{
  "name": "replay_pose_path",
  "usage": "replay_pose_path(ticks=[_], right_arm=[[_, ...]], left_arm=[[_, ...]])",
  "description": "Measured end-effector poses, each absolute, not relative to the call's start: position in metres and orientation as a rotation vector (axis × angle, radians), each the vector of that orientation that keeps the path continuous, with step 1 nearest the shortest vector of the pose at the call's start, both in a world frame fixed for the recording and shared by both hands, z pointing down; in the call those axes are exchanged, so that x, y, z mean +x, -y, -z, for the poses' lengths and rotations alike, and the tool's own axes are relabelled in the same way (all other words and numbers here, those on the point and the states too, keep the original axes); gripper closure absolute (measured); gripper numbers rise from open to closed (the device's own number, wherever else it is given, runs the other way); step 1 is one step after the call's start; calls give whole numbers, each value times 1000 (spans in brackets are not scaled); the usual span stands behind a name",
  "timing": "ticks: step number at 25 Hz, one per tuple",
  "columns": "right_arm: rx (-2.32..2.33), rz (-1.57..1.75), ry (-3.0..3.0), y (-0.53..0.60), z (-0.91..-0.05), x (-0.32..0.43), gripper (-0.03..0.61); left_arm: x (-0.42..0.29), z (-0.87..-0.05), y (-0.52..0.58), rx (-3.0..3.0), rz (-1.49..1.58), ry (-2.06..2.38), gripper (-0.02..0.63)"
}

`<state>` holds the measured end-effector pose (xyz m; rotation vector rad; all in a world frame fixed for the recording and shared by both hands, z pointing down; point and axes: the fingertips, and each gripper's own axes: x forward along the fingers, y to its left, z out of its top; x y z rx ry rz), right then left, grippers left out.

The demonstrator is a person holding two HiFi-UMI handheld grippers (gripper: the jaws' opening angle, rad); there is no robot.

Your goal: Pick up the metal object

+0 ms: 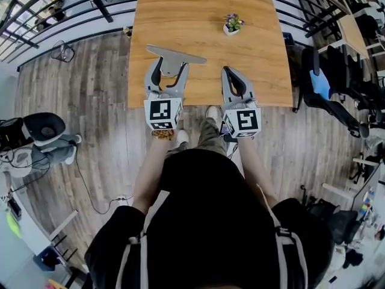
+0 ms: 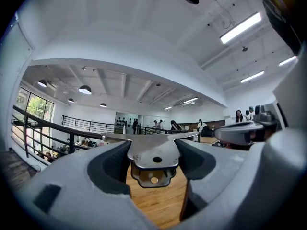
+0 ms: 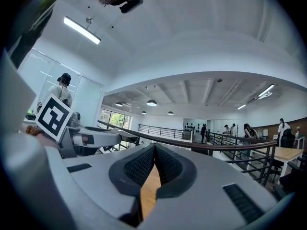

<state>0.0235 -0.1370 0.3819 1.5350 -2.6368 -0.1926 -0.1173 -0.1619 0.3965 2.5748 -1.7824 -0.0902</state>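
The metal object [image 1: 175, 55] is a flat grey T-shaped plate with a wide bar at its far end. Its narrow stem sits between the jaws of my left gripper [image 1: 171, 70], which is shut on it over the near part of the wooden table [image 1: 204, 11]. In the left gripper view the metal object [image 2: 153, 151] shows a hole and a folded tab, and both pads [image 2: 115, 164] press on its sides. My right gripper [image 1: 232, 80] hangs beside it to the right, shut and empty. In the right gripper view the right gripper's [image 3: 154, 152] ribbed pads meet.
A small potted plant [image 1: 232, 24] stands far right on the table. Black chairs [image 1: 328, 83] stand to the right of the table, and a metal railing [image 1: 54, 11] runs at the upper left. The person's feet [image 1: 212, 114] are at the table's near edge.
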Motion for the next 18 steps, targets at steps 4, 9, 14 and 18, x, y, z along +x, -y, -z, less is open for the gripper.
replay_pose_path(ticks=[4, 9, 14, 18], right_arm=[[1563, 198, 2621, 131, -385, 30, 578], [1583, 202, 2613, 126, -382, 34, 578], [1590, 216, 2613, 122, -379, 35, 578], [1594, 231, 2600, 118, -378, 39, 578]], left_arm=[[-110, -396, 155, 2593, 108, 1775, 311], [-98, -386, 147, 2645, 127, 1774, 311], [-91, -379, 144, 2690, 128, 1767, 311], [-90, -377, 141, 2694, 143, 1769, 311]])
